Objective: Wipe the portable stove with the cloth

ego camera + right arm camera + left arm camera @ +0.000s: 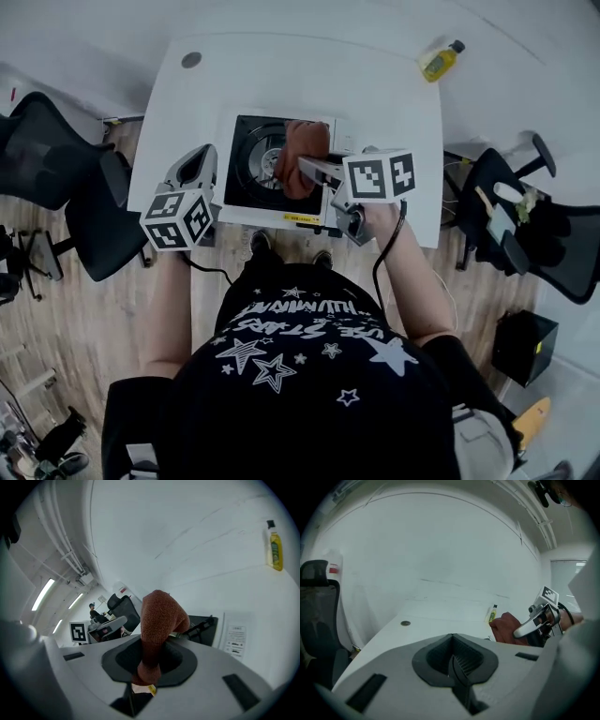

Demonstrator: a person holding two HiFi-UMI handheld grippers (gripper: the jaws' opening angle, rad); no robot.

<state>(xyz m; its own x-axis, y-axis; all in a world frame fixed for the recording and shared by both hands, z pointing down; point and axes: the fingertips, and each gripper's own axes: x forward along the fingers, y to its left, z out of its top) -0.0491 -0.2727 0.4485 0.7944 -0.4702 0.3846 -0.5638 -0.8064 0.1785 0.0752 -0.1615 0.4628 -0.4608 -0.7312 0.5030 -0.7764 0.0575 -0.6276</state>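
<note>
The portable stove (251,192) lies on the white table (394,103), its black burner top open to view. A rust-brown cloth (302,150) hangs over the stove's right half, with my right gripper (307,168) shut on it. In the right gripper view the cloth (158,620) rises from between the jaws of the right gripper (146,670), and the stove (202,627) is behind it. My left gripper (197,165) hovers just left of the stove, shut with nothing in it. In its own view the left gripper (452,662) points across the table toward the cloth (507,629).
A yellow bottle (440,61) lies at the table's far right corner. A round grommet (191,59) sits at the far left. Black office chairs stand on the left (56,155) and the right (530,230) of the table.
</note>
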